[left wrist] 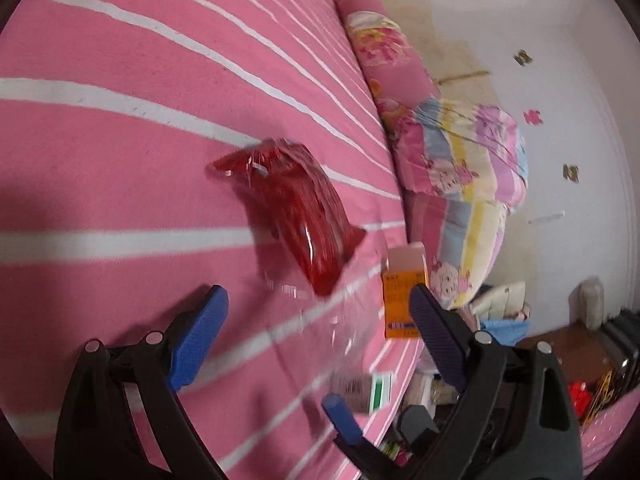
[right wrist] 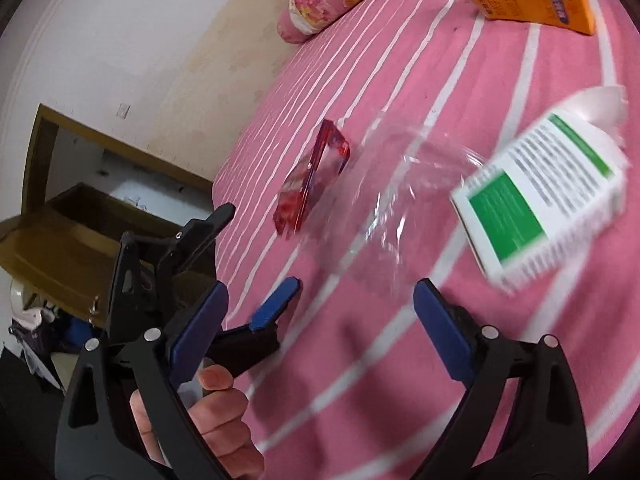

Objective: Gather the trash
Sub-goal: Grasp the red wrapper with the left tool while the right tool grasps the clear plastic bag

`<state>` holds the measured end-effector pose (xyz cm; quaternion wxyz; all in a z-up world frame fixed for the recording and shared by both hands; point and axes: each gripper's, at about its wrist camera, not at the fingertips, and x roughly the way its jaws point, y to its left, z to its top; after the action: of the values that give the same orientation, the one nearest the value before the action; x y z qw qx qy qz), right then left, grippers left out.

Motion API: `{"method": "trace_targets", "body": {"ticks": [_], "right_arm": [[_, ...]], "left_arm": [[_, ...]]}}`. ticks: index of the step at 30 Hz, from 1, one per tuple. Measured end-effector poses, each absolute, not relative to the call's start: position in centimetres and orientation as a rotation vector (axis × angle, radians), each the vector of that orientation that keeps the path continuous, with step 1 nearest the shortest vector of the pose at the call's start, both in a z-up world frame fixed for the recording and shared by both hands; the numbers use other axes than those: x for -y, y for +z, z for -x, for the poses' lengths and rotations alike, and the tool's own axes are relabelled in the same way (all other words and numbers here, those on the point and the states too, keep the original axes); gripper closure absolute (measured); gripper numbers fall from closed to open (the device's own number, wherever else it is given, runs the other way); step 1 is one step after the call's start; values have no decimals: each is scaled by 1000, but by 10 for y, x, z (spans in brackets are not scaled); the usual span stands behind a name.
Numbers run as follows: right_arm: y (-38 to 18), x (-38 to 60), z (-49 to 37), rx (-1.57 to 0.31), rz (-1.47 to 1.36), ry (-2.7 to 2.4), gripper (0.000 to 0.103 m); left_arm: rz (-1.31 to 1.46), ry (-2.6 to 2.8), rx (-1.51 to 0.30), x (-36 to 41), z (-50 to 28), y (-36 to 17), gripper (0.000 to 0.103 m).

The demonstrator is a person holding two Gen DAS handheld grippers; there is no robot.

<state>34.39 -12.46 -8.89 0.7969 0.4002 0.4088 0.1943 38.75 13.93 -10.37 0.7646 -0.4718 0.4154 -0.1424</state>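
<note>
On the bed (left wrist: 120, 128) with the pink striped sheet, the left gripper (left wrist: 316, 320) is spread wide above the sheet and holds nothing. Just ahead of it lies a red plastic wrapper (left wrist: 296, 212), then a clear crumpled plastic film (right wrist: 400, 184), an orange box (left wrist: 400, 300) and a green and white box (right wrist: 540, 204). The right gripper (right wrist: 320, 312) is also spread, empty, near the film.

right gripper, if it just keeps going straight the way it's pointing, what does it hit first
Most likely the clear plastic wrapper lying on the pink striped bedsheet, dead ahead of the open right gripper. The green and white box sits off to the right; depth is uncertain.
</note>
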Motion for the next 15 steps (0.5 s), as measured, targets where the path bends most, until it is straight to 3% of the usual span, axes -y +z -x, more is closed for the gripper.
{"method": "trace_targets", "body": {"ticks": [10, 11, 12, 15], "right_arm": [[-100, 129, -379, -852, -892, 319, 11], [-99, 128, -381, -845, -873, 316, 14], [-101, 128, -384, -844, -864, 315, 16], [-106, 128, -389, -861, -841, 305, 35]], "left_arm": [[996, -280, -927, -132, -434, -112, 16], [974, -274, -927, -130, -436, -111, 22], [951, -274, -937, -128, -439, -113, 35], [941, -261, -951, -129, -444, -122, 56]]}}
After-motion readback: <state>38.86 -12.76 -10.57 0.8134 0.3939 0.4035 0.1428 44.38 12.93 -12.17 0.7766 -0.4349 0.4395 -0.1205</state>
